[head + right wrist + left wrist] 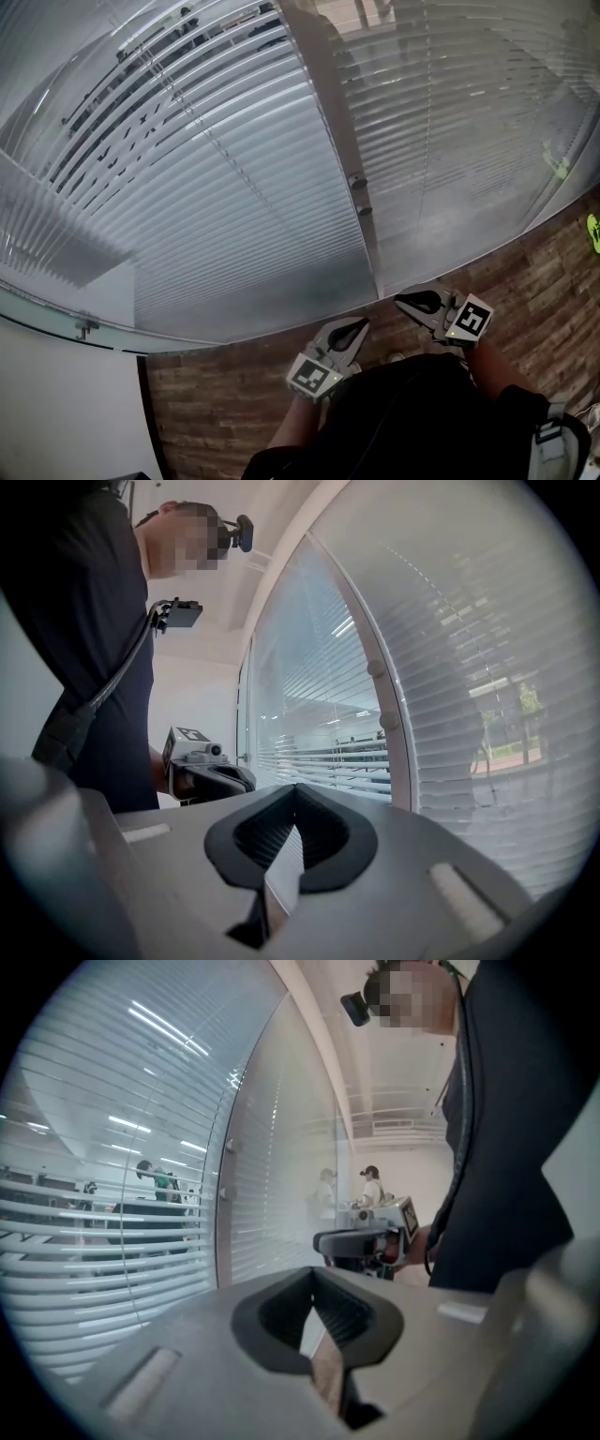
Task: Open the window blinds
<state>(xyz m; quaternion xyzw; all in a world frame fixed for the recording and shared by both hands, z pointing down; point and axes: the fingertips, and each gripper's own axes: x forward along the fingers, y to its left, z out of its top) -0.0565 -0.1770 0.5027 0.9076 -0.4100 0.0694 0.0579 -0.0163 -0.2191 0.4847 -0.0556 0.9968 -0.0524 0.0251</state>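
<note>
**Both grippers shut and held low before lowered blinds**

The person stands close to a glass wall. The window blinds hang down over both panes, one on either side of an upright frame post. In the left pane the slats are tilted enough that dark shapes from the room beyond show between them. In the right pane the slats lie flatter and read as a near-solid sheet. The blinds are therefore lowered and at most partly open.

The left gripper and right gripper sit at about waist height, near the body and above the wood floor. Both point roughly level. Each gripper's own view shows its fingers together with nothing between them.

This looks like a neutral carrying pose, with the tips clear of the slats and either hand free to reach either pane. It would suit a pause ahead of reaching for a control, or a stance taken once the left slats were tilted. A thin cord runs down the face of the left blind, but it is not clear whether it works the blind.
</note>
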